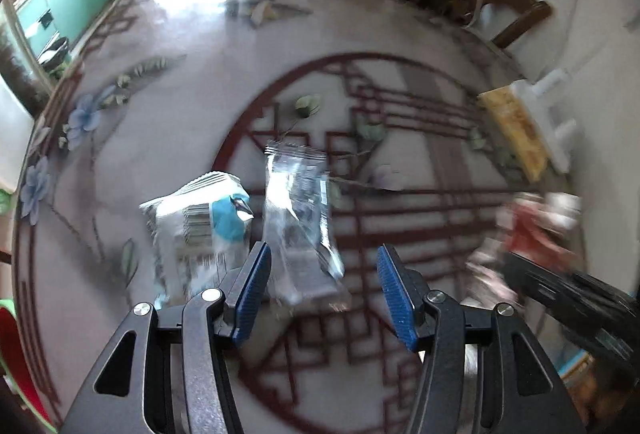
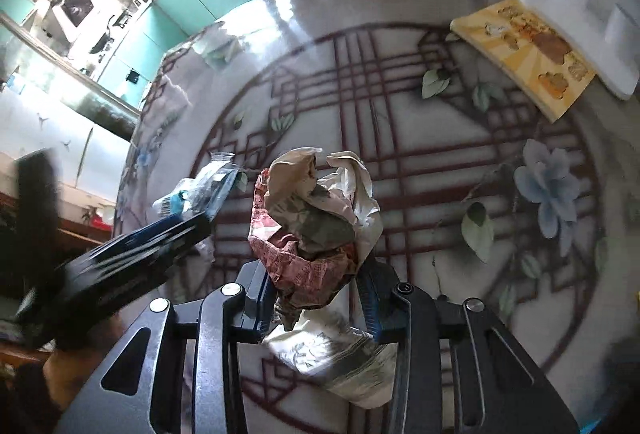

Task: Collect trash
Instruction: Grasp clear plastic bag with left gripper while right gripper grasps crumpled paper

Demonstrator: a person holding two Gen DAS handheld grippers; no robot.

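Observation:
On the patterned table (image 1: 420,161) a clear plastic wrapper (image 1: 300,218) lies flat. My left gripper (image 1: 324,248) hovers over its near end, open, with the blue pads (image 1: 396,298) apart and the wrapper between them. A white wrapper with a blue patch (image 1: 200,226) lies just left of it. In the right wrist view my right gripper (image 2: 316,274) is shut on a crumpled red and beige paper wad (image 2: 312,218), which bulges out above and below the pads. The same wad (image 1: 532,230) shows blurred at the right of the left wrist view.
A yellow box (image 2: 524,49) and a white foam block (image 2: 580,21) lie at the far right of the table (image 2: 440,193). The left gripper's dark body (image 2: 132,258) crosses the right wrist view at the left, over the wrappers (image 2: 208,189). A wooden chair (image 1: 508,13) stands behind the table.

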